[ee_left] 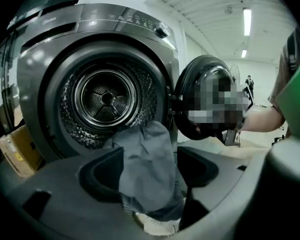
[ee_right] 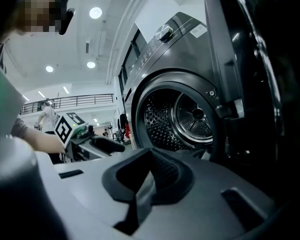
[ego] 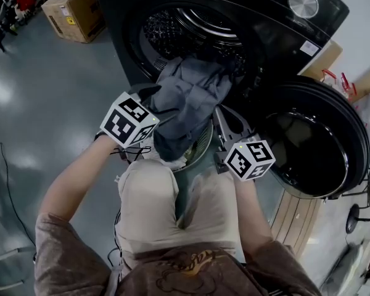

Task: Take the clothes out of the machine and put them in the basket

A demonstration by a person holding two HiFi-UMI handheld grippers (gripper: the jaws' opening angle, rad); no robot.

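One cardboard box (ego: 74,11) on glossy grey floor (ego: 31,97) beside machine (ego: 277,36)

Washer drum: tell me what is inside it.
The drum shows bare perforated metal wall and back. A gray garment spills over its front lip, covering the lower front, so anything beneath there is hidden.
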